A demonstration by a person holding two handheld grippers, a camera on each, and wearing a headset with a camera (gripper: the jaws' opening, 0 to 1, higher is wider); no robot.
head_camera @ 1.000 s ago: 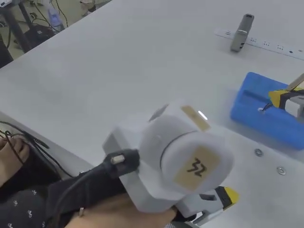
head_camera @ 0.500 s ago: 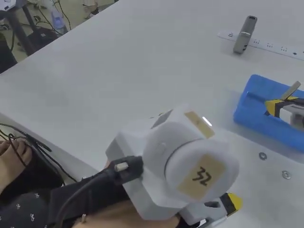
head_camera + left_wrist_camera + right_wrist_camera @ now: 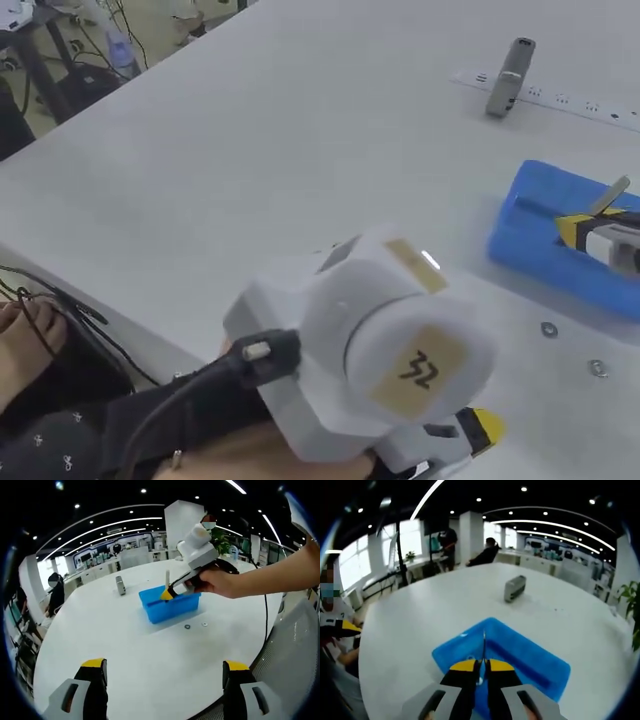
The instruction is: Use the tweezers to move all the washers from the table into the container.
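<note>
While washers (image 3: 548, 329) dot the white table (image 3: 300, 150), right gripper (image 3: 481, 667) clamps tweezers (image 3: 483, 642) over container (image 3: 525, 657); left gripper (image 3: 163, 665) gapes

A grey block (image 3: 508, 77) sits on a white power strip (image 3: 575, 100) (standing upright there).

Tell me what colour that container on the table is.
Blue. The container shows best in the right gripper view.

Light: bright, even — ceiling strips (image 3: 426, 499) and spots at 12 o'clock.
Shadows: soft, faint on the white table (image 3: 300, 150).
Blur: head view slightly soft.
Edges: gripper views bow outward — fisheye.
</note>
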